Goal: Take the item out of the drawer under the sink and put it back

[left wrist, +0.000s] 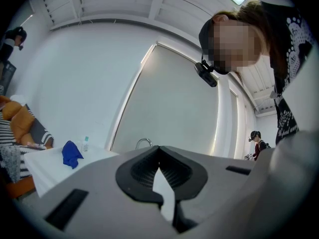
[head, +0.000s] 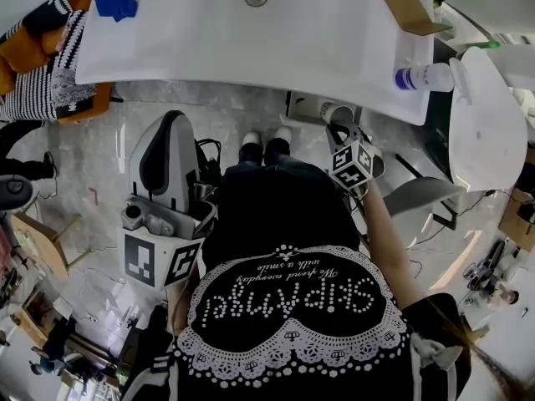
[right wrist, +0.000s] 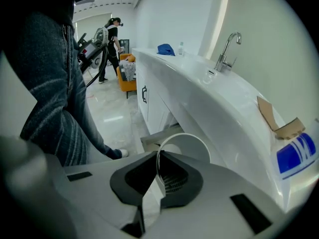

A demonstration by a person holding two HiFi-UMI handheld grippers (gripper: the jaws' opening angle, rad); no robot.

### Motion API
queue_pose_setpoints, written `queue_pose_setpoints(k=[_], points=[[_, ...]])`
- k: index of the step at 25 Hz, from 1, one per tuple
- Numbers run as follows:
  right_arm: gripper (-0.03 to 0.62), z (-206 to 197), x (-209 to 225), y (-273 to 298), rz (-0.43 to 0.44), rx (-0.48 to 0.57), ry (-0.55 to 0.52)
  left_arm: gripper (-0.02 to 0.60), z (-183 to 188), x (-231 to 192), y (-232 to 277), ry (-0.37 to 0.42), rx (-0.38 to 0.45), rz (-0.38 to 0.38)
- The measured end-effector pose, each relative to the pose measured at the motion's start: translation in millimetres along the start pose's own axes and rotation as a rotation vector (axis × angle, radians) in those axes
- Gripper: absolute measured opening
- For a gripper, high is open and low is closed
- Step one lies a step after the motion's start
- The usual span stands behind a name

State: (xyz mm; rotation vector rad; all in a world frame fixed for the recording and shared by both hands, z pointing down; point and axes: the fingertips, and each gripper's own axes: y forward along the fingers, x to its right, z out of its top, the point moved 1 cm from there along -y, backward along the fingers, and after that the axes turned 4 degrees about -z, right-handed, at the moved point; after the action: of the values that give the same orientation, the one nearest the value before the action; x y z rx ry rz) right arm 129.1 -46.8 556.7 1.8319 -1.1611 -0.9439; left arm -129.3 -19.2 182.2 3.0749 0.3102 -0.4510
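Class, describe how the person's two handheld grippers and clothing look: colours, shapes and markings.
Both the left gripper and right gripper have smooth light-grey shells with black ribbed pads. Each carries a white cube of black square markers. The person wears a black top with white dotted lettering and lace trim, and blue jeans.

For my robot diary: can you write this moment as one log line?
left gripper: shut, empty | right gripper: shut on white cup rim | cup below sink edge
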Motion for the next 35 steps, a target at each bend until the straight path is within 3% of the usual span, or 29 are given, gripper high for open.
queue_pose_setpoints(k=[35], points=[[0.025,-27,4,60,0.122,-0.096,-0.088,0.005,-5,12,10,0.016,-0.044,0.054]])
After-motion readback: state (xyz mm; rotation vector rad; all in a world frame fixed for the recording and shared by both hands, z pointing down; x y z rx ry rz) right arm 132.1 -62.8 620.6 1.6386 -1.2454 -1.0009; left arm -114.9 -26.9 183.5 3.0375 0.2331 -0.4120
